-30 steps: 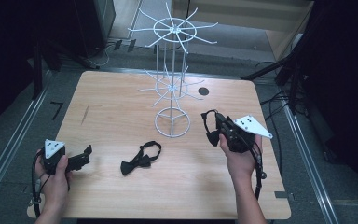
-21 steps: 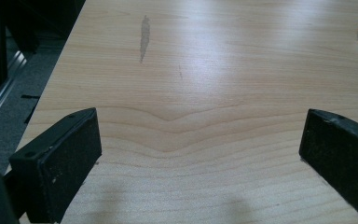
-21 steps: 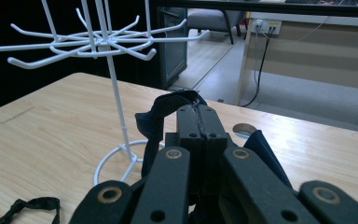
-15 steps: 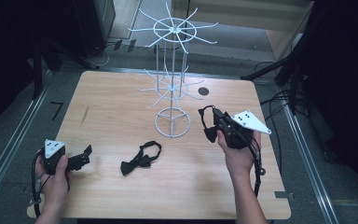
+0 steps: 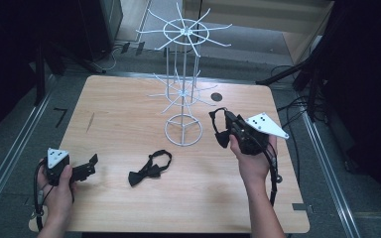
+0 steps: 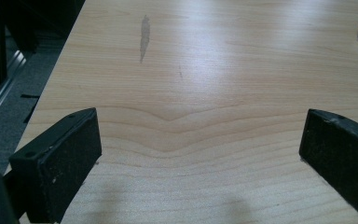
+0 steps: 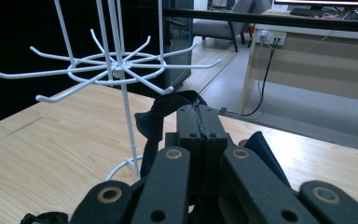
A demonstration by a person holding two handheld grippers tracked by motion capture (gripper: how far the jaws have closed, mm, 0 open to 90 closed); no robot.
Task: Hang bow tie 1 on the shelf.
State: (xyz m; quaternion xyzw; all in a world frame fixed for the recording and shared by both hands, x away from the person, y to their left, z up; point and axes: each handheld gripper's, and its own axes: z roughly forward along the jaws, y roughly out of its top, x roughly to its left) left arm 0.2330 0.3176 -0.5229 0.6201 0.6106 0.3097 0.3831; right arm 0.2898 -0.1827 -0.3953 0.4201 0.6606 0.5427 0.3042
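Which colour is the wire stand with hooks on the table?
White wire hook stand; the high view shows it best.

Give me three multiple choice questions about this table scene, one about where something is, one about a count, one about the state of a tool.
1. Where does the loose bow tie lie?
A. on the table in front of the white wire rack
B. hung on the rack
C. on the floor

2. How many bow ties are in the scene?
A. one
B. two
C. four

3. How is the left tool set?
A. shut on a bow tie
B. open, holding nothing
C. shut on the rack

Answers: 1 A, it rests on the wood near the rack's base ring. 2 B, one on the table, one held bow tie in the right tool. 3 B, the left gripper view shows its jaws wide apart over bare table.
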